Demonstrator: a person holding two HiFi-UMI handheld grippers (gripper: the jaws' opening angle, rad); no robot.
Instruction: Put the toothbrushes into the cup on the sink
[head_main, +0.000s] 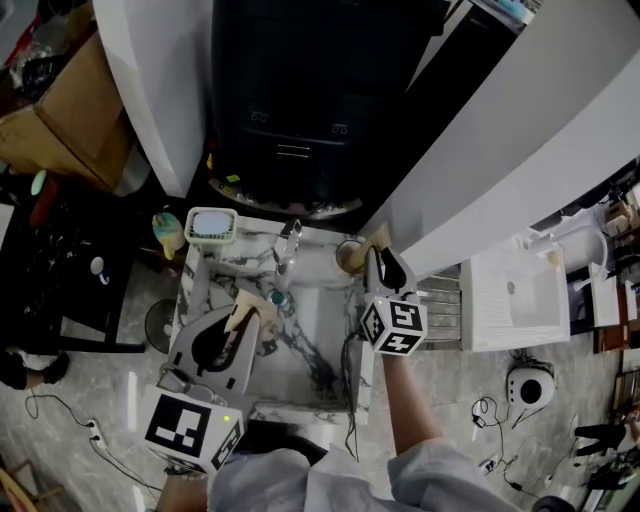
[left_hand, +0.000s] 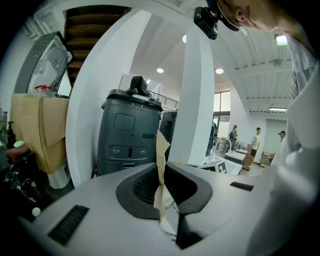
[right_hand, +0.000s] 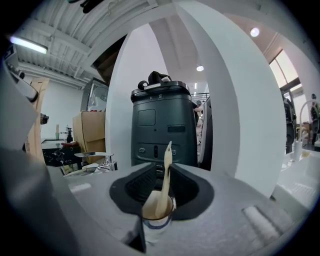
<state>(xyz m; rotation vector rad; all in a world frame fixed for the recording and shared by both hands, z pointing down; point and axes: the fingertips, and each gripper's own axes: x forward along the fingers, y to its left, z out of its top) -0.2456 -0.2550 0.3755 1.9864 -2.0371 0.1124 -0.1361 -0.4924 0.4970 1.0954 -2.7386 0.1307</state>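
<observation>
1. The left hand-held gripper (left_hand: 161, 202) was closed narrow on a pale toothbrush (left_hand: 160, 165). The brush stood up between its jaws and ended in a jagged tip. It may have been in a paper sleeve, though I could not be sure from where I looked.
2. That hand-held gripper hung over the near left part of the marble sink (head_main: 192, 290), well apart from the cup.
3. The right hand-held gripper (right_hand: 159, 200) was at the far right corner of the sink. Its jaws were wide apart and pressed on nothing.
4. Between those open jaws stood the cup (right_hand: 156, 225), white with a dark band, on the sink's far right corner.
5. A second toothbrush (right_hand: 165, 175) stood in the cup. It leaned on the rim with its tip pointing up, and its handle was clear of both jaws.
6. The faucet (head_main: 287, 250) rose from the far edge of the sink, between the two hand-held grippers. A small white dish (head_main: 210, 226) sat at the far left corner.
7. Beyond the sink stood a dark grey machine (head_main: 300, 100), flanked by white panels.
</observation>
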